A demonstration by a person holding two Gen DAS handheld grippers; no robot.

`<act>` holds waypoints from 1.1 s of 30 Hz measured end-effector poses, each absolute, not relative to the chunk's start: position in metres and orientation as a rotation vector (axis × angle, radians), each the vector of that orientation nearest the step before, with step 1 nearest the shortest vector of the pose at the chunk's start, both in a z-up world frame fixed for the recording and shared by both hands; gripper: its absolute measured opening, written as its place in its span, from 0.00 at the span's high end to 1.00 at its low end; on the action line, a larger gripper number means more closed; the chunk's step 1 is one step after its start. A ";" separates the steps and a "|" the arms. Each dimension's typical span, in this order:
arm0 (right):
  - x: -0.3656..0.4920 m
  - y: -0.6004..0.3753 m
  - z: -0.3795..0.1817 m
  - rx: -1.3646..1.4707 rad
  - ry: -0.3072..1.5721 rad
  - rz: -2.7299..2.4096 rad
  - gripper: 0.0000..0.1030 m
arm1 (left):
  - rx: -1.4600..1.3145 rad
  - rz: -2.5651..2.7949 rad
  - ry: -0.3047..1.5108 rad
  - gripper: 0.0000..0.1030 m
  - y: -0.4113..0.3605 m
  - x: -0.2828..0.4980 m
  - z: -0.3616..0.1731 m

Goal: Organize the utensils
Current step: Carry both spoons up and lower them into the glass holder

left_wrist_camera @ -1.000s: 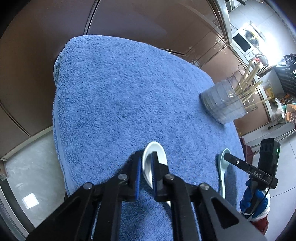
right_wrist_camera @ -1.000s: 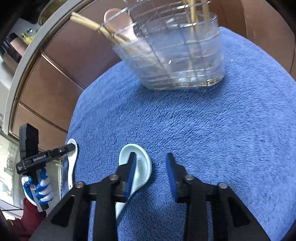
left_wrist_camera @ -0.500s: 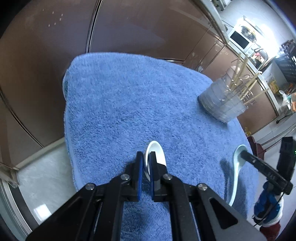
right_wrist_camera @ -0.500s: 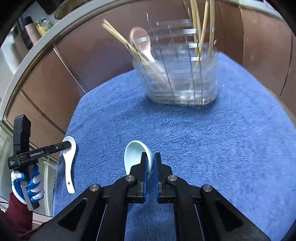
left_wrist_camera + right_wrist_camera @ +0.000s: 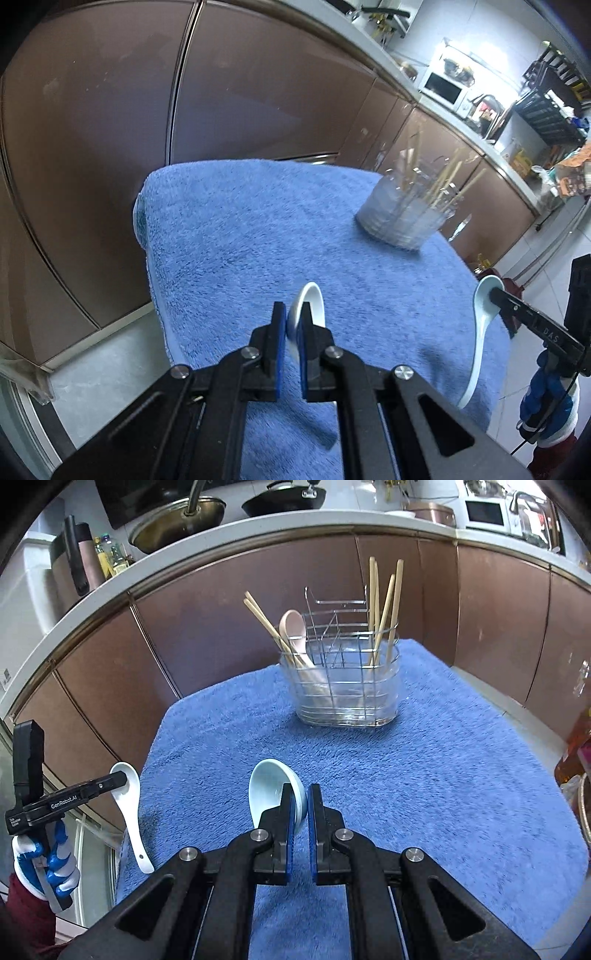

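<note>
Right now your left gripper pinches a white spoon by the side of its bowl; the black fingers hide the handle in that view, but the right view shows the whole spoon hanging clear of the blue towel, handle down, beside your gloved left hand. Your right gripper is pressed onto a pale blue spoon, the pads squeezing the rim of its bowl, and there too the handle is lost behind the fingers. From the left view you see that pale blue spoon in full, its handle trailing down past the towel's edge, with your right hand partly cut off at the frame's side. The wire utensil holder stands on the far part of the towel, well apart from both spoons. It holds a pink spoon and several wooden chopsticks; which compartments they sit in is hard to tell through the wires and clear liner. In the left view the holder is smeared by motion blur, so its contents read only as pale sticks.
</note>
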State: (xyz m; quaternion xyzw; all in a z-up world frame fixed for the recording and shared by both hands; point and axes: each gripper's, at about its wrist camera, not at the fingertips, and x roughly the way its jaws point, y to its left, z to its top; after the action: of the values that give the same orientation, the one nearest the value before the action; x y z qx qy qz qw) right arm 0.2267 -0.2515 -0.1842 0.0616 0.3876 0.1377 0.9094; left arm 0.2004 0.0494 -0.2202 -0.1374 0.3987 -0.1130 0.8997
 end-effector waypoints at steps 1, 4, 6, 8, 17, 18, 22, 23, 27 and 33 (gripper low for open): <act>0.224 -0.252 -0.182 0.127 0.795 0.280 0.94 | -0.288 -0.241 0.818 0.95 0.050 0.197 -0.218; 0.209 -0.254 -0.174 0.131 0.776 0.267 0.94 | -0.297 -0.260 0.794 0.95 0.050 0.186 -0.210; 0.200 -0.253 -0.171 0.129 0.766 0.260 0.94 | -0.297 -0.272 0.778 0.95 0.048 0.178 -0.204; 0.190 -0.254 -0.168 0.128 0.753 0.250 0.94 | -0.299 -0.287 0.763 0.95 0.046 0.171 -0.198; 0.184 -0.260 -0.133 0.108 0.645 0.188 0.94 | -0.254 -0.354 0.654 0.95 0.018 0.181 -0.148; 0.186 -0.260 -0.126 0.100 0.625 0.179 0.94 | -0.249 -0.363 0.630 0.95 0.012 0.187 -0.137; 0.207 -0.265 -0.091 0.084 0.515 0.138 0.94 | -0.232 -0.384 0.530 0.95 -0.014 0.217 -0.095; 0.213 -0.265 -0.083 0.079 0.487 0.127 0.94 | -0.231 -0.386 0.511 0.95 -0.020 0.224 -0.086; 0.247 -0.266 -0.051 0.045 0.350 0.076 0.94 | -0.199 -0.359 0.421 0.95 -0.055 0.263 -0.060; 0.312 -0.274 -0.043 0.007 0.268 -0.008 0.94 | -0.116 -0.271 0.346 0.95 -0.106 0.325 -0.057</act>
State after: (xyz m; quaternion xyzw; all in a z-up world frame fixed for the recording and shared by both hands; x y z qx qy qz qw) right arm 0.3116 -0.2740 -0.0427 0.0034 0.1338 -0.0038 0.9910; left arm 0.3248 -0.1061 -0.0572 -0.0574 0.1716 -0.1345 0.9743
